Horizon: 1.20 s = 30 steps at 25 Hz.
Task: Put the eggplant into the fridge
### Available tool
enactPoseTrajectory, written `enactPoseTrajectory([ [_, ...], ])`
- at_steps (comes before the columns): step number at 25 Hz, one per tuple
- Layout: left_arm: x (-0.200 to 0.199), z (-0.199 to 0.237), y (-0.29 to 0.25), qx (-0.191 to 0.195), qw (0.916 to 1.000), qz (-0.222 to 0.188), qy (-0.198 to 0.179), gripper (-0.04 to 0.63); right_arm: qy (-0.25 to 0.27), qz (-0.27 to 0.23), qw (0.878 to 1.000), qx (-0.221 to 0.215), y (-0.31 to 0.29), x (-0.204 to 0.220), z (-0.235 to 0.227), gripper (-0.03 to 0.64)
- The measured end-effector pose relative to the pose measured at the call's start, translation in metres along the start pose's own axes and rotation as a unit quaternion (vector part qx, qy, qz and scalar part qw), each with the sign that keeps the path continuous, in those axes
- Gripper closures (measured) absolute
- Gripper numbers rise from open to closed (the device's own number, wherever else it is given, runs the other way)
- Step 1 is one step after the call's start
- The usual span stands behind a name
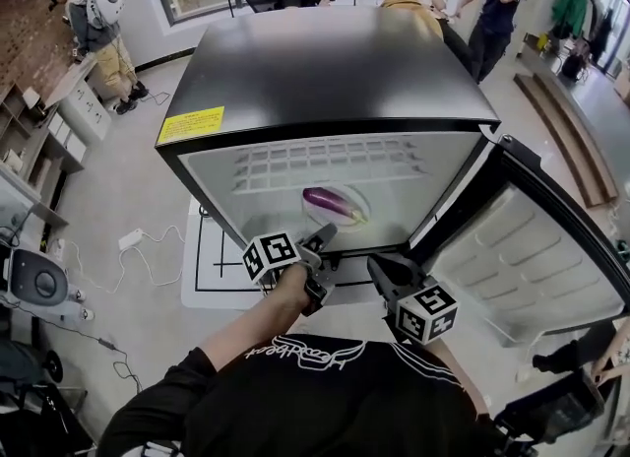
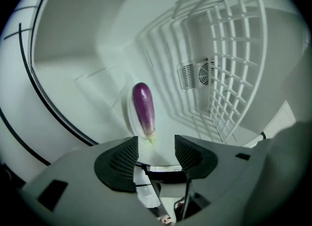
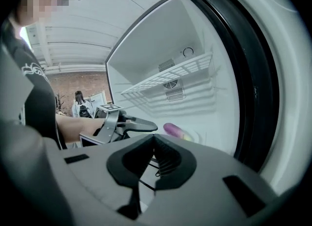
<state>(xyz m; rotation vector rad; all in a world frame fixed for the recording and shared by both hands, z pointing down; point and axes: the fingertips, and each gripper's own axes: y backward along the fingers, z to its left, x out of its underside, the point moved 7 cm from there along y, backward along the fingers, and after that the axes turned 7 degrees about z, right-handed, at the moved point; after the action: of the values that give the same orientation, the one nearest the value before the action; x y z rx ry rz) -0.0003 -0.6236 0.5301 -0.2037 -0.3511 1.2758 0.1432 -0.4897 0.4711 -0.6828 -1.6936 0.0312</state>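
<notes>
The purple eggplant (image 1: pixel 333 204) lies on the white floor of the open black fridge (image 1: pixel 325 61), below the wire shelf (image 1: pixel 330 162). In the left gripper view the eggplant (image 2: pixel 144 107) rests on a pale round patch, its stem end toward me. My left gripper (image 2: pixel 156 144) is open just short of that stem and touches nothing. From above, the left gripper (image 1: pixel 320 240) sits at the fridge's front edge. My right gripper (image 1: pixel 379 268) hovers beside it, outside the opening. Its jaws are shut and empty in the right gripper view (image 3: pixel 153 140), which also shows the eggplant (image 3: pixel 173 129).
The fridge door (image 1: pixel 532 248) swings open to the right, beside my right gripper. The fridge stands on a white mat (image 1: pixel 207 268). Several people stand behind it. Cables and a power strip (image 1: pixel 130 239) lie on the floor to the left, near shelving (image 1: pixel 30 150).
</notes>
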Motion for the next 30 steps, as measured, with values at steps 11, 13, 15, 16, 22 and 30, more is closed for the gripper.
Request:
enactPoseTrajectory([
  [11, 0.097, -0.061, 0.075, 0.032, 0.9557, 0.034, -0.291, 0.385, 0.035, 0.002, 0.997, -0.067, 0.058, 0.012, 0.032, 0.609],
  [13, 0.12, -0.068, 0.085, 0.046, 0.9392, 0.041, -0.338, 0.427, 0.033, 0.003, 0.996, -0.085, 0.068, 0.017, 0.038, 0.609],
  [15, 0.14, -0.076, 0.098, 0.065, 0.9231, 0.044, -0.377, 0.553, 0.036, 0.002, 0.994, -0.105, 0.078, 0.022, 0.048, 0.609],
  [16, 0.148, -0.08, 0.105, 0.075, 0.9156, 0.044, -0.393, 0.588, 0.036, 0.0, 0.992, -0.118, 0.082, 0.023, 0.054, 0.609],
  [22, 0.172, -0.09, 0.145, 0.115, 0.8756, 0.063, -0.465, 0.588, 0.03, -0.021, 0.985, -0.168, 0.102, 0.026, 0.086, 0.609],
  [30, 0.19, -0.085, 0.193, 0.122, 0.8477, 0.063, -0.512, 0.588, 0.025, -0.024, 0.988, -0.149, 0.118, 0.035, 0.134, 0.609],
])
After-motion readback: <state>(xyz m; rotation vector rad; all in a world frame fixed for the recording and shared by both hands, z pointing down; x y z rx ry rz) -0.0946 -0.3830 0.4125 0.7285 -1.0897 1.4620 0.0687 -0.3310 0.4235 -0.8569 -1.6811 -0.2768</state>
